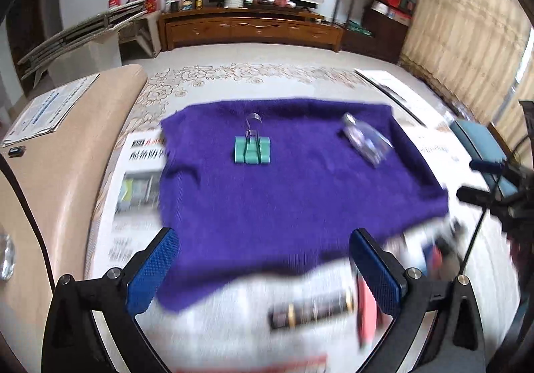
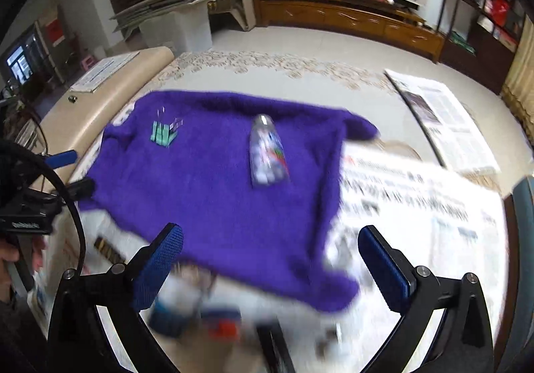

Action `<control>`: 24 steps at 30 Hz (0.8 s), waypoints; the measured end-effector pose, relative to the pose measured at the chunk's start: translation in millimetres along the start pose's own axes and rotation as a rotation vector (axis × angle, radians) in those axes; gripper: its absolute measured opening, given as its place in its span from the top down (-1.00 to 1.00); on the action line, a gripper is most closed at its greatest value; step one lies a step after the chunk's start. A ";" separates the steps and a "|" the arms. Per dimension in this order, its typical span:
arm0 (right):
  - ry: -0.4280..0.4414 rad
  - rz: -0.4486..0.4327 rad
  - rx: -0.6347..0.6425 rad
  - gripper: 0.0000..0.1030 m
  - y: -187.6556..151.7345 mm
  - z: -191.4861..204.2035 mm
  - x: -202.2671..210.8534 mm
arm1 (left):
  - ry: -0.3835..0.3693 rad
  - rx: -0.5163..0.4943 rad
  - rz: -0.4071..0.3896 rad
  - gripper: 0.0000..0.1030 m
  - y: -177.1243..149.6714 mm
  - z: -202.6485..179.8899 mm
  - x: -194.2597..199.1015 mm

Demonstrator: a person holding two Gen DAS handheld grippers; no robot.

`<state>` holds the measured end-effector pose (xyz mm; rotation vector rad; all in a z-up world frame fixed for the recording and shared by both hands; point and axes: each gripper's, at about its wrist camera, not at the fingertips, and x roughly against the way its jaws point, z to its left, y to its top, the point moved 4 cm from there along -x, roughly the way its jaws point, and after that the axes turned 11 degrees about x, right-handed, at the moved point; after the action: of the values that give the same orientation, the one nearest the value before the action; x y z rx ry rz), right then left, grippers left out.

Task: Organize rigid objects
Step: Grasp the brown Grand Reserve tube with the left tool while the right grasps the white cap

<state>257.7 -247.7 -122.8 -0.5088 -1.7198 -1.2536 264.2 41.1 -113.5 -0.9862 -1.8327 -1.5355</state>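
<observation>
A green binder clip (image 1: 251, 149) stands on a purple cloth (image 1: 287, 193) near its far middle. A small clear bottle (image 1: 365, 140) lies on its side on the cloth's far right. My left gripper (image 1: 263, 259) is open and empty over the cloth's near edge, well short of the clip. In the right wrist view the clip (image 2: 163, 134) is far left and the bottle (image 2: 268, 152) lies ahead in the middle of the cloth (image 2: 217, 193). My right gripper (image 2: 270, 256) is open and empty over the cloth's near edge. Both views are blurred.
Newspapers (image 2: 417, 193) cover the table around the cloth. Blurred small items, a dark one (image 1: 310, 309) and a red one (image 1: 367, 303), lie near the front edge. The other gripper shows at the right edge (image 1: 494, 196). A beige side table (image 1: 66, 146) stands at the left.
</observation>
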 end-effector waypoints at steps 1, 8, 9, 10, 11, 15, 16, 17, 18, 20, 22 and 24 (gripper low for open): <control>-0.014 0.006 -0.005 -0.99 -13.4 -1.0 5.8 | -0.015 -0.030 0.007 -1.00 -10.2 1.5 6.3; -0.025 -0.024 -0.147 -0.99 -76.6 -19.2 27.1 | -0.057 -0.222 -0.022 -1.00 -53.2 5.7 18.4; -0.019 -0.036 -0.169 -0.99 -82.1 -22.9 28.6 | -0.066 -0.256 -0.022 -1.00 -56.4 2.9 16.7; -0.015 -0.055 -0.197 -0.99 -89.3 -26.6 30.0 | -0.073 -0.298 -0.026 -1.00 -59.8 -0.6 13.9; -0.015 -0.066 -0.214 -0.99 -93.4 -29.2 30.2 | -0.070 -0.326 -0.023 -1.00 -61.5 -3.4 10.7; -0.022 -0.060 -0.260 -0.99 -108.6 -38.5 26.5 | -0.087 -0.408 -0.002 -1.00 -66.8 -15.6 -3.3; -0.019 -0.057 -0.266 -0.99 -111.9 -40.3 25.5 | -0.096 -0.427 0.013 -0.99 -68.5 -18.4 -8.8; -0.021 -0.057 -0.271 -0.99 -114.1 -42.8 24.3 | -0.095 -0.446 0.027 -0.92 -69.9 -20.5 -14.9; -0.028 -0.048 -0.275 -1.00 -116.1 -45.3 22.4 | -0.094 -0.463 0.039 -0.79 -71.3 -21.8 -20.2; -0.034 -0.035 -0.275 -1.00 -122.1 -49.0 20.2 | -0.108 -0.496 0.061 -0.65 -73.4 -24.1 -28.6; -0.033 -0.031 -0.274 -1.00 -125.9 -50.3 18.4 | -0.144 -0.508 0.072 -0.64 -72.8 -25.0 -34.9; -0.032 -0.024 -0.267 -0.99 -127.5 -50.3 17.8 | -0.184 -0.516 0.076 -0.63 -70.4 -25.4 -38.0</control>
<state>174.3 -346.8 -171.0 -0.6687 -1.5969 -1.5091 227.9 3.6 -179.2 -1.4530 -1.5150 -1.9745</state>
